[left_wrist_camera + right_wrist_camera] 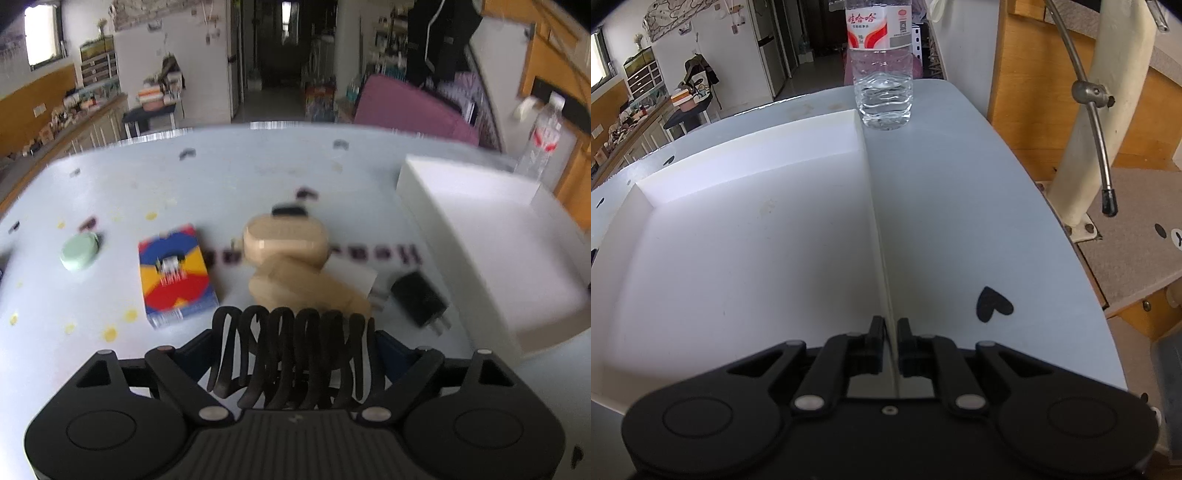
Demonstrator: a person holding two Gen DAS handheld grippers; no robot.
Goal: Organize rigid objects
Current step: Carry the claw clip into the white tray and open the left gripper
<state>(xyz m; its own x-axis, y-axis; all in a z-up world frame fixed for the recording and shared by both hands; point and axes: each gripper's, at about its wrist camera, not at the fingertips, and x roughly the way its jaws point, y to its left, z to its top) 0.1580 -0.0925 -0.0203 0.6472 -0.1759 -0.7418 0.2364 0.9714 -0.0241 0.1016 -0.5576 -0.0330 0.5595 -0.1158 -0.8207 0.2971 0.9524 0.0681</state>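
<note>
My left gripper [291,354] is shut on a black hair claw clip [291,350] and holds it above the table. Beyond it lie a beige case [286,240] leaning on a beige object [306,288], a colourful card box [173,273], a green round compact [79,251] and a black charger [419,299]. The white tray [480,236] stands at the right. My right gripper [890,343] is shut on the tray's right wall [882,258]; the tray inside is empty.
A water bottle [882,66] stands on the table behind the tray's far right corner. A white card [351,273] lies by the charger. The table edge curves close on the right, with a wooden stair and metal rail [1097,129] beyond.
</note>
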